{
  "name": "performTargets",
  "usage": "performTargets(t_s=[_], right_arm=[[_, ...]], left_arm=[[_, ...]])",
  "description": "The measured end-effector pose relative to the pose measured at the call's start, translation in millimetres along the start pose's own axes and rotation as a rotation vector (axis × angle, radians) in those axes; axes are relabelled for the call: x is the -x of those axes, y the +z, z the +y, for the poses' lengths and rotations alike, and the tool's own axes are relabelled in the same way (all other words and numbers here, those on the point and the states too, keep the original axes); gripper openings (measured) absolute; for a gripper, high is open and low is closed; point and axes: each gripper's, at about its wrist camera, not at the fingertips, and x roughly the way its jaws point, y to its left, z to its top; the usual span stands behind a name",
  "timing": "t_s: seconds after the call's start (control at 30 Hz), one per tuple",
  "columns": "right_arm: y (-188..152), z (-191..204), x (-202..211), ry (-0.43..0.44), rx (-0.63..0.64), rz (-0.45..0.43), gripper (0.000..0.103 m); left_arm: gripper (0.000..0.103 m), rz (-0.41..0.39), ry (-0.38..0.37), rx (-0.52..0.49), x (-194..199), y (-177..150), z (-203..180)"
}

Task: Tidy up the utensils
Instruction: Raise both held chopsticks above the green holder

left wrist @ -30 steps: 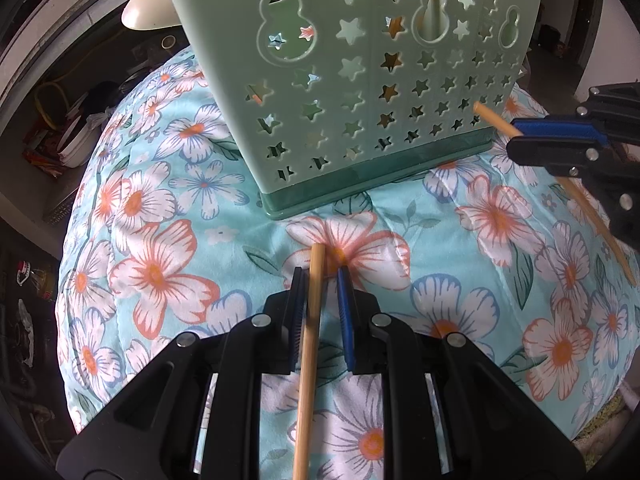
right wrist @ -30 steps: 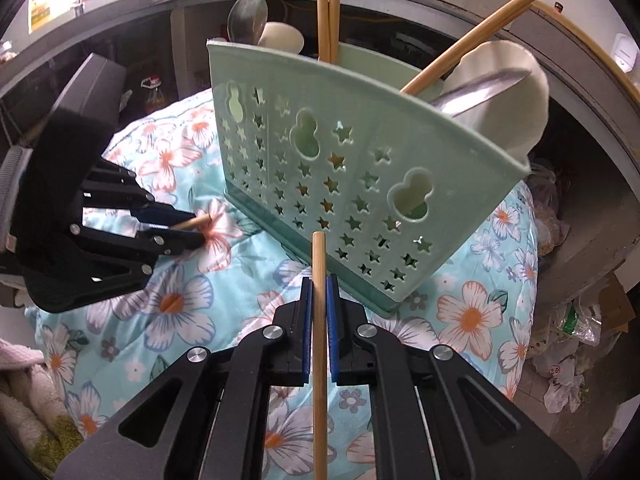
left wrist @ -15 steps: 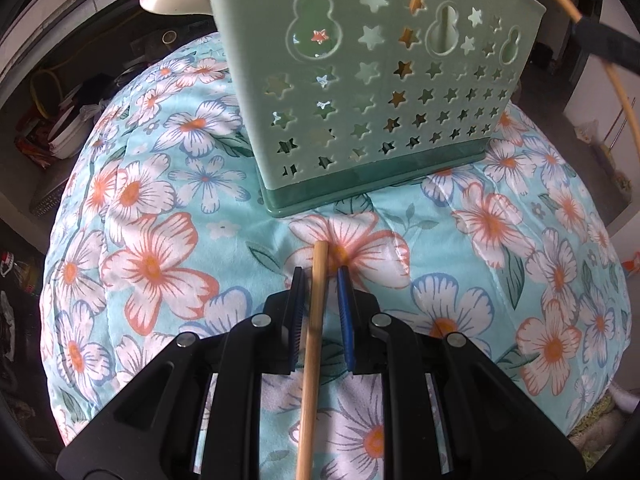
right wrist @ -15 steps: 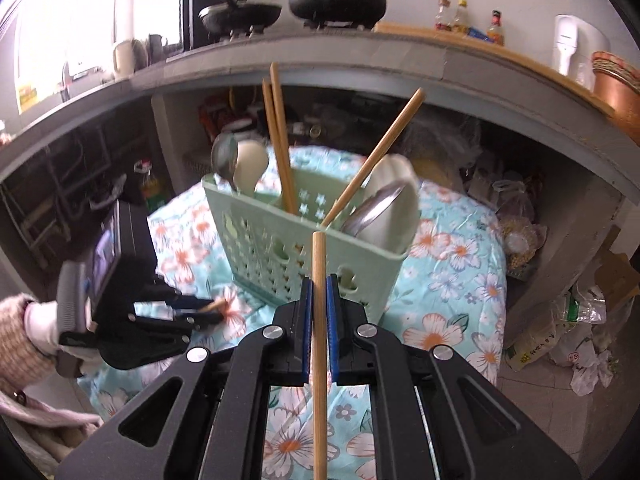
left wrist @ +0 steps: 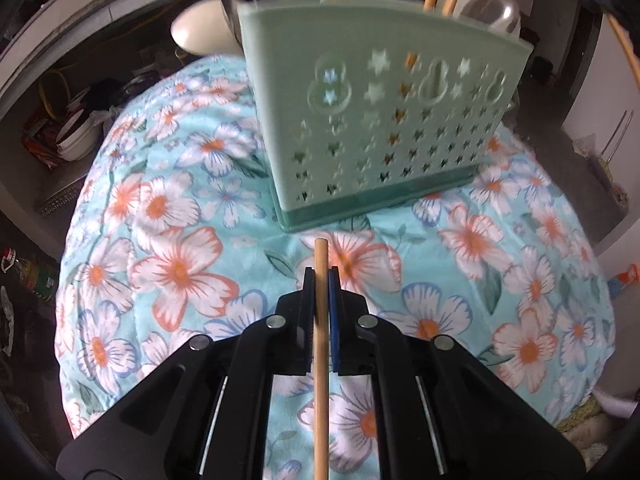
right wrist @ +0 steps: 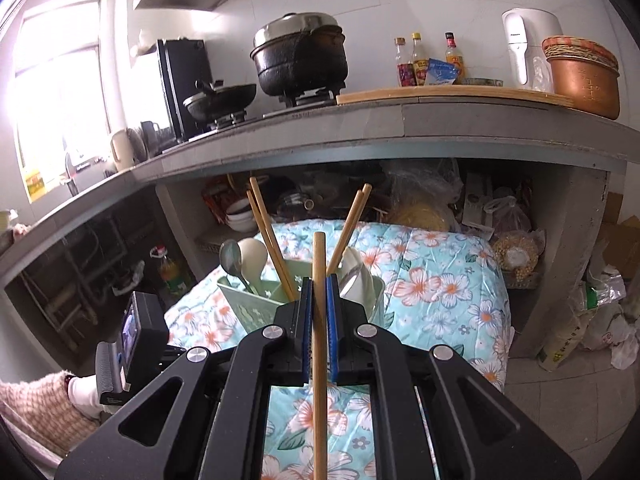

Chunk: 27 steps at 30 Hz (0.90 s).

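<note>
A mint-green utensil holder [left wrist: 384, 120] with star cut-outs stands on a floral cloth [left wrist: 168, 216]; it also shows in the right wrist view [right wrist: 256, 296]. It holds several chopsticks [right wrist: 268, 236] and spoons [right wrist: 244, 256]. My left gripper [left wrist: 320, 276] is shut on a wooden chopstick [left wrist: 321, 344], low over the cloth just in front of the holder. My right gripper [right wrist: 319, 284] is shut on another wooden chopstick [right wrist: 319, 320], raised above and behind the holder. Its chopstick [left wrist: 624, 36] shows at the left wrist view's top right.
A concrete counter [right wrist: 400, 120] with a black pot [right wrist: 300, 60], wok, bottles and a kettle runs behind the cloth-covered table. Bags and bowls sit under it. The left gripper's body [right wrist: 136, 332] is at the lower left.
My right gripper has risen well above the holder with its chopstick. My left gripper has closed on its chopstick and pulled back a little from the holder.
</note>
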Motion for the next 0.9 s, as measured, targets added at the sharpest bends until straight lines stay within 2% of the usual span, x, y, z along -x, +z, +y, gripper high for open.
performTargets(t_s=[0.17,0.37,0.6,0.9], right_arm=[[6,-3,12,0.040,-0.038,-0.051,0.007],[6,-8,17,0.066,-0.072,-0.063,0.007],[5,-10,26,0.072,-0.078,-0.080,0.007],[2,-14,33,0.082,-0.088,-0.099,0.007]], left_arm=[[0.006,-0.101,-0.019,0.033,44,14,8],[0.006,-0.241,-0.068,0.080,100,36,14],[0.006,-0.383,-0.086,0.053,151,63,-7],[0.006,-0.661,-0.127,0.013,233,104,-25]])
